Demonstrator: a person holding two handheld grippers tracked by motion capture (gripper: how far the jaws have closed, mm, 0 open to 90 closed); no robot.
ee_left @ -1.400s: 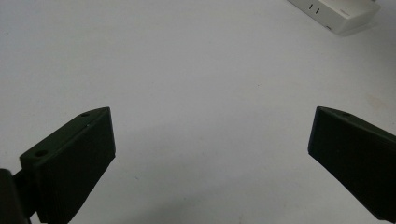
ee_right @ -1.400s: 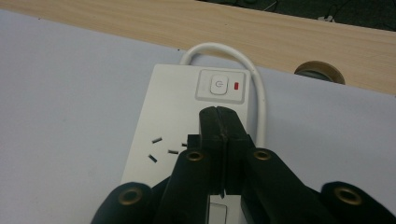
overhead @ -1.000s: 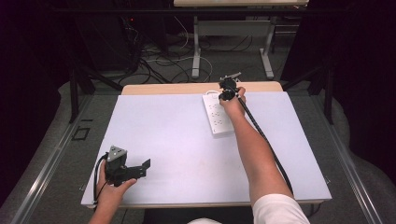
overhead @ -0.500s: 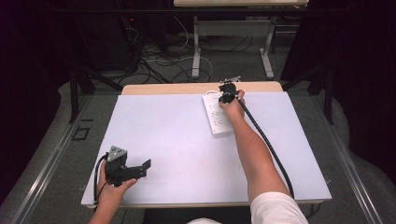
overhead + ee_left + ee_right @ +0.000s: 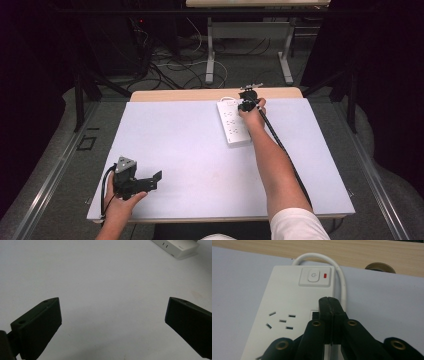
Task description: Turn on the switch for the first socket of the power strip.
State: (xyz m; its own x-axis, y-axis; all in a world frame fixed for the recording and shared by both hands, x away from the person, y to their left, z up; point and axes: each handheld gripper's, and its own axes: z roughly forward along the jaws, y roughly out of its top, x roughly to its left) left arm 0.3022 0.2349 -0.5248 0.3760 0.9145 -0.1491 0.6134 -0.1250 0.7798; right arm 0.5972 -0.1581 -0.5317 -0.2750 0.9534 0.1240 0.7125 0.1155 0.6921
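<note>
Little has changed: the right gripper (image 5: 331, 315) hovers, jaws pressed together, just short of the power strip's (image 5: 233, 121) switch (image 5: 314, 277) — press pending; left gripper (image 5: 131, 181) idles, jaws spread.

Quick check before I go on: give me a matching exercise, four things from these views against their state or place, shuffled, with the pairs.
Things:
1. left tool
2. right tool
3. power strip
4. indicator light

States or places:
A. red, beside the power button
B. jaws pressed together, above the strip's face
C. white, lying at the far side of the mat
D. jaws wide apart, nothing between them

Pairs: 1-D, 2-B, 3-C, 4-A
</note>
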